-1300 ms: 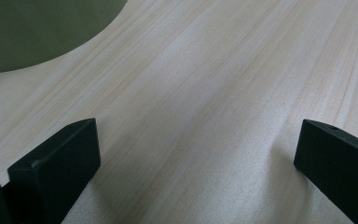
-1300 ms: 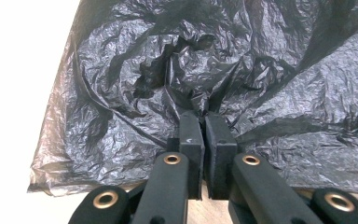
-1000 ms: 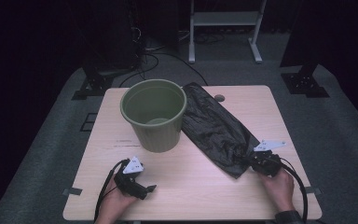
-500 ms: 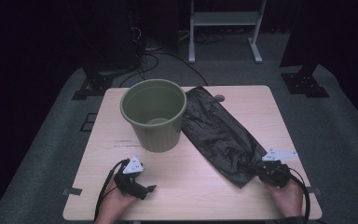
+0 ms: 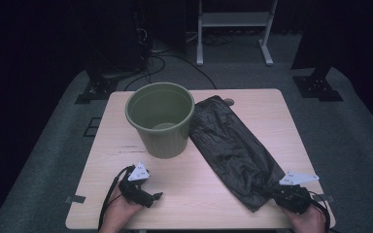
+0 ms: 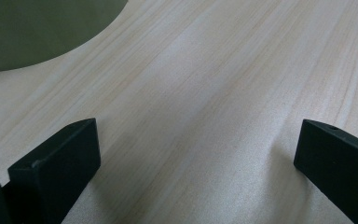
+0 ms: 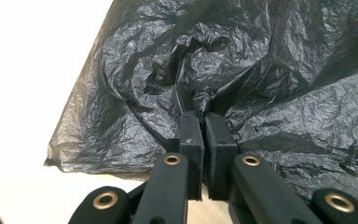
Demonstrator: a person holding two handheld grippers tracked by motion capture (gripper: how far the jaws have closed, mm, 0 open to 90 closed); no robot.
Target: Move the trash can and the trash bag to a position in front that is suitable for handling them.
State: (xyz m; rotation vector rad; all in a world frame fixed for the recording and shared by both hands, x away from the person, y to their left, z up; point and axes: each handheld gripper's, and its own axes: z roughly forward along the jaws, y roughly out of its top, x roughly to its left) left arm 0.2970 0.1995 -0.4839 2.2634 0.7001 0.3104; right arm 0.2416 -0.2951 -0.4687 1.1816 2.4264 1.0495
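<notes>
A black plastic bag [image 5: 233, 148] lies flat on the wooden table [image 5: 126, 136], stretched from beside the green bucket [image 5: 161, 119] toward the near right corner. My right gripper [image 5: 271, 192] is shut on the bag's near end; in the right gripper view its jaws pinch a crumpled fold of the bag [image 7: 261, 84] at the gripper [image 7: 204, 116]. My left gripper [image 5: 156, 196] rests at the near left of the table, open, with bare wood between its fingers [image 6: 56, 158]. The bucket's side [image 6: 37, 32] shows at the upper left of the left gripper view.
The bucket stands upright left of the table's centre, touching the bag's far end. A small round grommet [image 5: 229, 101] sits near the table's far edge. Dark floor, stands and cables surround the table.
My right gripper has moved toward the near right corner, dragging the bag's near end with it, so the bag lies longer and flatter. The left gripper has stayed put.
</notes>
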